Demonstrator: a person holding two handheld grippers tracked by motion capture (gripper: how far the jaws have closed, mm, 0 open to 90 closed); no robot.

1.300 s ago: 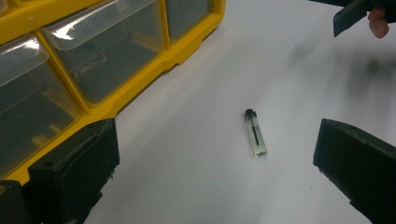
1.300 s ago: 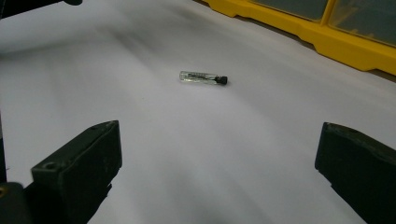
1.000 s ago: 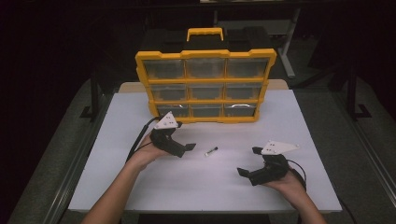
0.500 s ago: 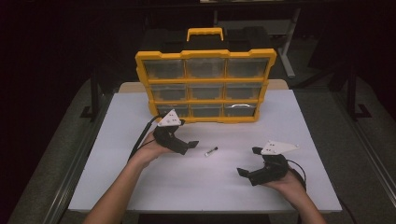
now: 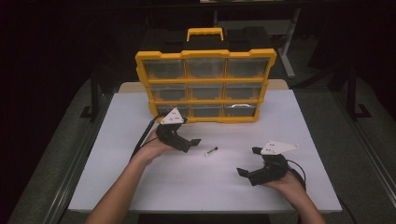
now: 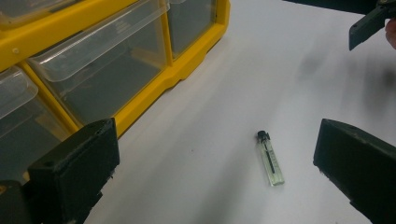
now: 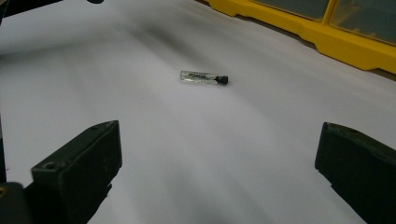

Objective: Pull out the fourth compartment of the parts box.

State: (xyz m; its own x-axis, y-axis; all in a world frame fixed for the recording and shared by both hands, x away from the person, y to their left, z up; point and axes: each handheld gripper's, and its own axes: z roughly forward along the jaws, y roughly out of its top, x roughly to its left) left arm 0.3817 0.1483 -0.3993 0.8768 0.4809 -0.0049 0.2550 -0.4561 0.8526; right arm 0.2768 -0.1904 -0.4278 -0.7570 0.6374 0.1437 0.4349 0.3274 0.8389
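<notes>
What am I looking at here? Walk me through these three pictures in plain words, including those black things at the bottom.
There is no machine arm here: a person at a white table holds a hand tool in each hand, the left gripper and the right gripper. The high view looks down from above the person's side. The other two pictures come from small cameras riding on each gripper, so the black blocks at the bottom are that gripper's own two jaws, standing wide apart. On the table lies a small clear plastic vial with a black cap, also seen between the jaws in the left gripper view and ahead in the right gripper view. Behind it stands a yellow organiser case with clear plastic drawers. Both grippers are open; nothing is held.
</notes>
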